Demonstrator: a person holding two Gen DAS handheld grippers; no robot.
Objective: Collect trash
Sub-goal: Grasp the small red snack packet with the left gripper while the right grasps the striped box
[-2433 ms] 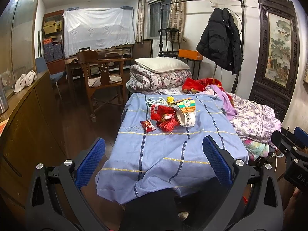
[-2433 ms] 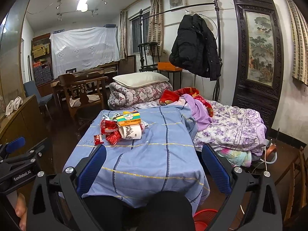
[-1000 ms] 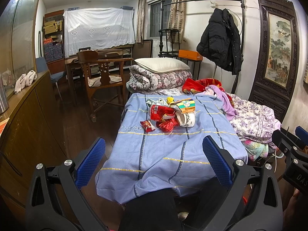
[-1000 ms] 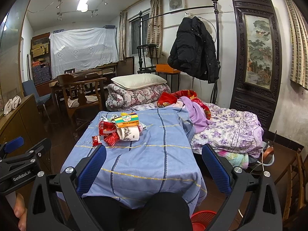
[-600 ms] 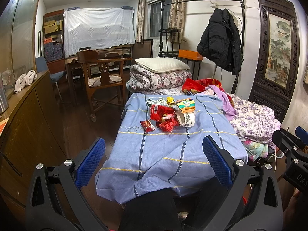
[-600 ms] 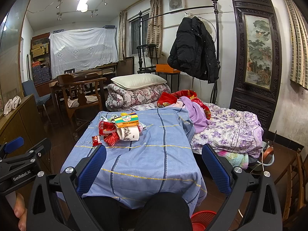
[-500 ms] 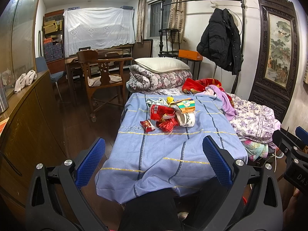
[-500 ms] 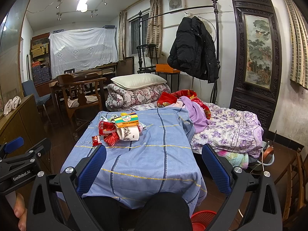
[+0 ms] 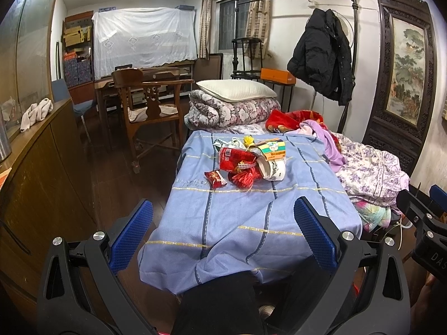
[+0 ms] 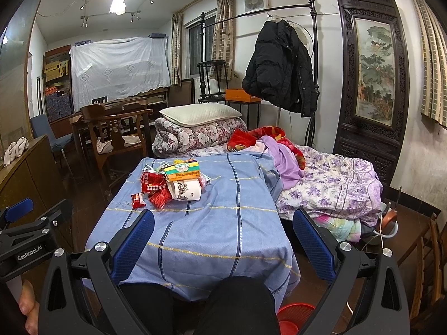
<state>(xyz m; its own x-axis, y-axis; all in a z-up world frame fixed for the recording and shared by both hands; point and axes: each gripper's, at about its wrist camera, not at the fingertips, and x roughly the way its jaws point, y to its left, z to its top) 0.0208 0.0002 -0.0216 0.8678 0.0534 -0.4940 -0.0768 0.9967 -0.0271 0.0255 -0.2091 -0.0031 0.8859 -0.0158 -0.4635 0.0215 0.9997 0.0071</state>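
Note:
A pile of trash lies at the far middle of a table under a blue striped cloth (image 9: 251,217): a red snack bag (image 9: 236,160), a small red wrapper (image 9: 215,179), a red tassel (image 9: 245,179), a white paper cup on its side (image 9: 272,169) and a yellow-green box (image 9: 273,149). The pile also shows in the right wrist view, with the cup (image 10: 185,189) and box (image 10: 183,170). My left gripper (image 9: 223,229) is open and empty, well short of the pile. My right gripper (image 10: 223,237) is open and empty over the near table edge.
A red basket (image 10: 296,314) sits on the floor below the table's near right corner. A bed with purple floral bedding (image 10: 329,187) lies to the right. A wooden cabinet (image 9: 33,167) runs along the left. A wooden armchair (image 9: 151,111) stands beyond the table.

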